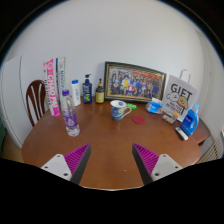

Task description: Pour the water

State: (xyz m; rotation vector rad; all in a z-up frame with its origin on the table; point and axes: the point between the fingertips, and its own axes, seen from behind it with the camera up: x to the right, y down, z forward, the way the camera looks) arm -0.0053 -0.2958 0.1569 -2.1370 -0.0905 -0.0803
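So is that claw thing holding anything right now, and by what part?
Nothing is held. The gripper is open, with only bare table between its fingers. The water bottle stands beyond them, untouched.

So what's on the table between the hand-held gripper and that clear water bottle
Nothing: in the gripper view, only bare wooden table lies between the open hand-held gripper and the water bottle, which stands beyond the fingers, ahead of the left one.
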